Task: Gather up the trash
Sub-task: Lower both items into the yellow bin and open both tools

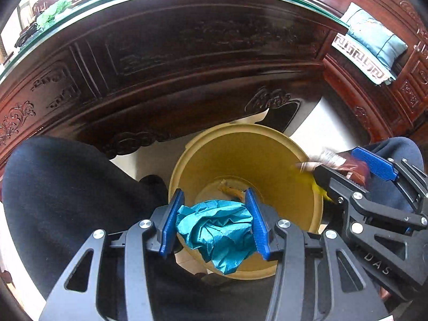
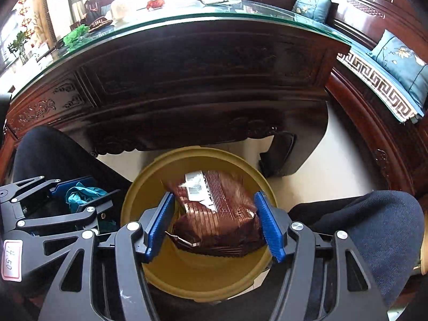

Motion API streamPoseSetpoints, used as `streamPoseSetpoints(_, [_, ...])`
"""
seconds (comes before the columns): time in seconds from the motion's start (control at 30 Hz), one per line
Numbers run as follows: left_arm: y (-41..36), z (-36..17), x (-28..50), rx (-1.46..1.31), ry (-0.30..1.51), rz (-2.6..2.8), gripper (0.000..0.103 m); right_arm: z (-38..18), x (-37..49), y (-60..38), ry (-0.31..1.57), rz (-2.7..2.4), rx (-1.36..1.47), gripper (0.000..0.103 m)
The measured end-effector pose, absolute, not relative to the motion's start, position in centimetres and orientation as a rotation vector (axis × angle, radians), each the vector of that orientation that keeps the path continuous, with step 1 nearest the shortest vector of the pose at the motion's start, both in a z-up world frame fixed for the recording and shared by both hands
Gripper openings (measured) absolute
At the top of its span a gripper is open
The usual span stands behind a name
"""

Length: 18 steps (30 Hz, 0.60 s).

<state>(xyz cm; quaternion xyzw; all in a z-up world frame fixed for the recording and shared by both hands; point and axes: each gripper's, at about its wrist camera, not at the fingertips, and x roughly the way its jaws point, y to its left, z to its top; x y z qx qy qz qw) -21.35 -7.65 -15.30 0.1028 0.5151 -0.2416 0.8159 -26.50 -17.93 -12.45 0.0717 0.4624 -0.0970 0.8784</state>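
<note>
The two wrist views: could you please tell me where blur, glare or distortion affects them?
Left wrist view: the brown wrapper in the right gripper is motion-smeared; the teal paper is sharp. Right wrist view: the far tabletop is washed out by window glare, and the wrapper looks slightly soft. Both views: fisheye bends the table edge into an arc, with dark corners.

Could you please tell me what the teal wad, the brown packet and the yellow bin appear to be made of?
Teal wad: probably tissue or crepe paper, matte, with sharp soft creases. Brown packet: likely plastic or foil film, glossy, with glints and a crimped edge. Yellow bin: apparently moulded plastic, smooth, dull sheen, rolled rim.
</note>
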Motion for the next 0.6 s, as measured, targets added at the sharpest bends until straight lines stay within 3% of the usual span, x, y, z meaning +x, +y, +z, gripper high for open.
streamPoseSetpoints(0.6, [-10.3, -17.2, -22.0, 0.244, 1.179, -0.593, 0.048, -12.5, -27.1, -20.7, 0.943, -0.255, 0.191, 0.063])
